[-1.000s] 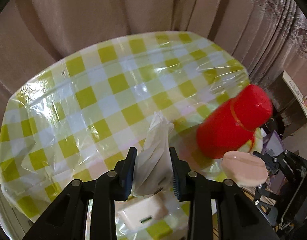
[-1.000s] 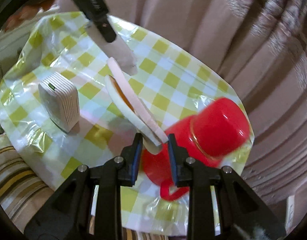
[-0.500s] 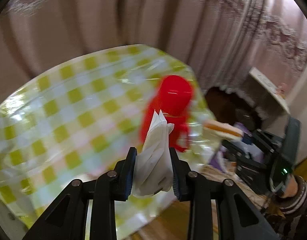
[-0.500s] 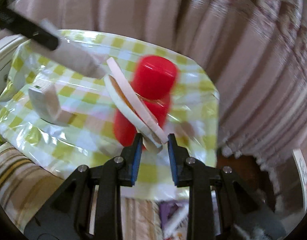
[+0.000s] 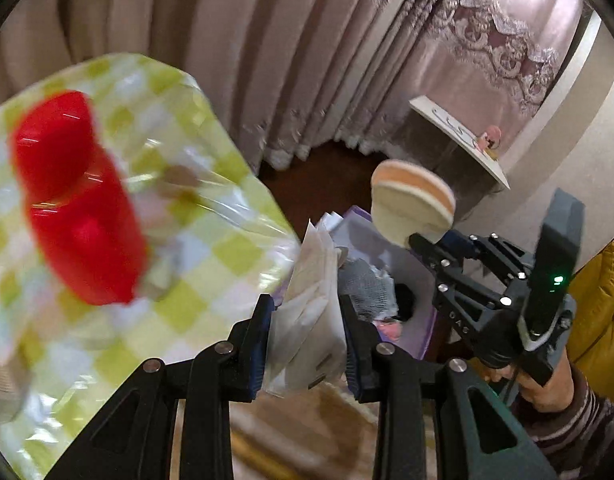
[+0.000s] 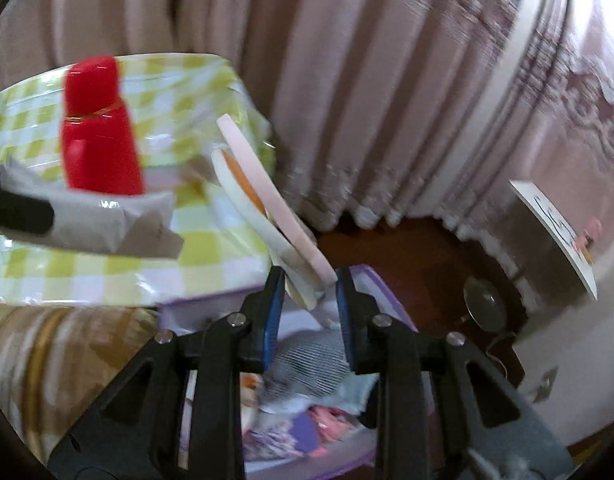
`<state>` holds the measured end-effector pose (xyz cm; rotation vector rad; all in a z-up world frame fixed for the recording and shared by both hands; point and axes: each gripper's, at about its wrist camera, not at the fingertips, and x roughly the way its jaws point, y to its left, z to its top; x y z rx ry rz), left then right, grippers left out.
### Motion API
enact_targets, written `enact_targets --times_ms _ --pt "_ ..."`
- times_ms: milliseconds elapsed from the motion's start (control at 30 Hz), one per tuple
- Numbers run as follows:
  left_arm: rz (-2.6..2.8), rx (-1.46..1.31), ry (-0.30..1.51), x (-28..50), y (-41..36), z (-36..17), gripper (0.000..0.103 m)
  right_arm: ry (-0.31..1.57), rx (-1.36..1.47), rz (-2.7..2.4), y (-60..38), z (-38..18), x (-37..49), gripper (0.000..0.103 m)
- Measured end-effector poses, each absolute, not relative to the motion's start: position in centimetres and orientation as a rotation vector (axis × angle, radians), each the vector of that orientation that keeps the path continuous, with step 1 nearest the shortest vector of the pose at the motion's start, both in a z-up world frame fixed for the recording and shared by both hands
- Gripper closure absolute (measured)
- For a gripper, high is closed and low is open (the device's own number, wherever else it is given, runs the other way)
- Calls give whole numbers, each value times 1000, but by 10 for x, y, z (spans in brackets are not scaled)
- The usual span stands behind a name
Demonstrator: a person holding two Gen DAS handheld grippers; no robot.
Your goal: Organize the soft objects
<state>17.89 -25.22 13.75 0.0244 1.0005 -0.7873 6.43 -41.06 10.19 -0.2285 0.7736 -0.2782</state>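
Left view: my left gripper (image 5: 307,316) clamps the tissue pack (image 5: 311,304) beside the table (image 5: 211,264), above the bin (image 5: 407,304). Right view: my right gripper (image 6: 310,304) pinches the sponges (image 6: 263,208) over the bin (image 6: 371,280).

from my feed i read a tablecloth (image 5: 195,304) checked in yellow-green and white under a glossy clear film, with a solid red flask (image 5: 75,208) on it. the tissue pack (image 5: 311,308) is white. the sponge pads (image 6: 263,208) are cream and pale pink with an orange layer between. the box (image 6: 381,292) has a lilac rim, holding grey-and-white checked cloth (image 6: 311,360) and pink scraps. the curtains (image 5: 267,48) are dusty mauve. i see a striped sleeve (image 5: 579,432), dark maroon and grey.
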Motion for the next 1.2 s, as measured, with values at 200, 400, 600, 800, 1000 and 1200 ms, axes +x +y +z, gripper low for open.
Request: enact_targets --times_ms 200,400,600,800,1000,1200 --pt "-797 34 1076 178 -319 104 68 778 -175 -352 -452 99 54 54" --pt "-780 31 1139 179 -352 80 46 777 -154 -376 -465 94 45 37" --pt "-763 -24 1182 154 -347 64 39 788 -126 -382 -472 87 29 36" --pt "-719 -114 1222 115 -321 42 34 792 -117 -386 -469 85 10 36" --pt "-695 -125 1223 98 -312 27 34 811 -93 -385 -467 79 -9 36" --pt "-675 -145 1238 97 -312 21 31 834 -64 -393 -473 70 -17 36"
